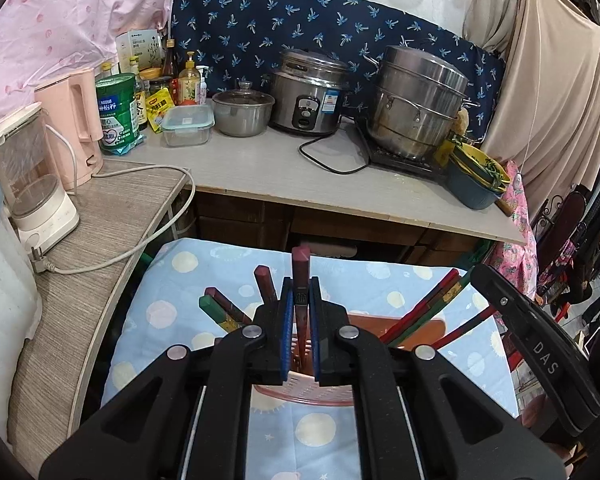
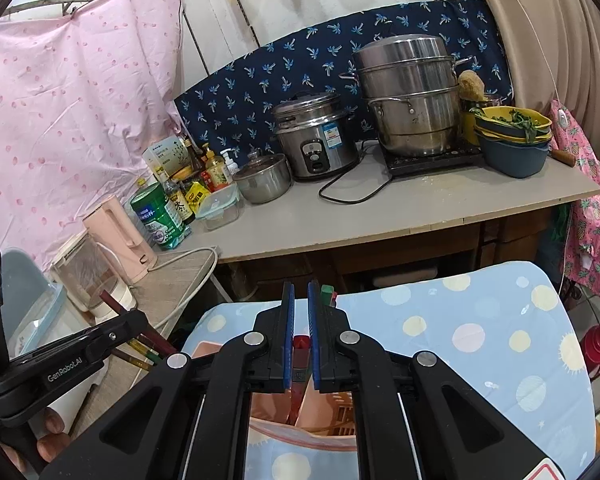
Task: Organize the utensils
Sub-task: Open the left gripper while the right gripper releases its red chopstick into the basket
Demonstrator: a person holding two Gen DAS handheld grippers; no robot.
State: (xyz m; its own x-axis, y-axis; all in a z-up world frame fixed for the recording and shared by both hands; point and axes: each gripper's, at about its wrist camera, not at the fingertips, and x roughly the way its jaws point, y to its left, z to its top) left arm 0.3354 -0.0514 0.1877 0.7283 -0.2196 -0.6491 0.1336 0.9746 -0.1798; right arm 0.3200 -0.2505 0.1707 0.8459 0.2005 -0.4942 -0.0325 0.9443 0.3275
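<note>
Left gripper [image 1: 300,300]: we log jaws narrowed, clamping one red chopstick [image 1: 300,276] above pink holder [image 1: 300,390] | Right gripper [image 2: 299,300]: jaws narrowly apart, red chopstick [image 2: 300,350] between, contact unclear.

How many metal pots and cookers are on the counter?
3: a small lidded pot at left, a rice cooker in the middle, a stacked steamer at right. Others may be hidden.

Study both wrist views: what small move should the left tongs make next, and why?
Probably lower and release. The left tongs are shut on a dark red square-ended chopstick, upright above the pink slotted plastic holder, where other red and green chopsticks already lean, so dropping it in seems the likely move.
</note>
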